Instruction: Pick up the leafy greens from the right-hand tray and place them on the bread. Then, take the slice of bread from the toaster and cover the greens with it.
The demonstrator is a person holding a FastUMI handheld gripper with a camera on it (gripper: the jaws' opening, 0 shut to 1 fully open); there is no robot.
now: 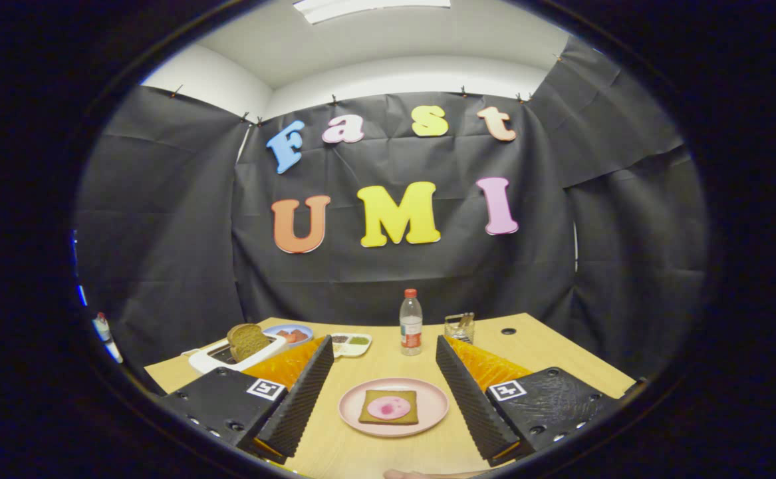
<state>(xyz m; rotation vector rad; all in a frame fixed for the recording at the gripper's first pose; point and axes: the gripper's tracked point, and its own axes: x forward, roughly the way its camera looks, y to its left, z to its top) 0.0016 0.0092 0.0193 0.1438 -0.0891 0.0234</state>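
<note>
Flanking the pink plate of bread, the gripper gapes open, bottle and toaster beyond.

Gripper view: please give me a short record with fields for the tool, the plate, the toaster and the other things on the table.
tool: open, holding nothing, fingers either side of the pink plate
pink plate: carries a bread slice topped with a pink round slice
toaster: white, a brown bread slice standing in it
behind: water bottle, sectioned tray, blue plate
</note>
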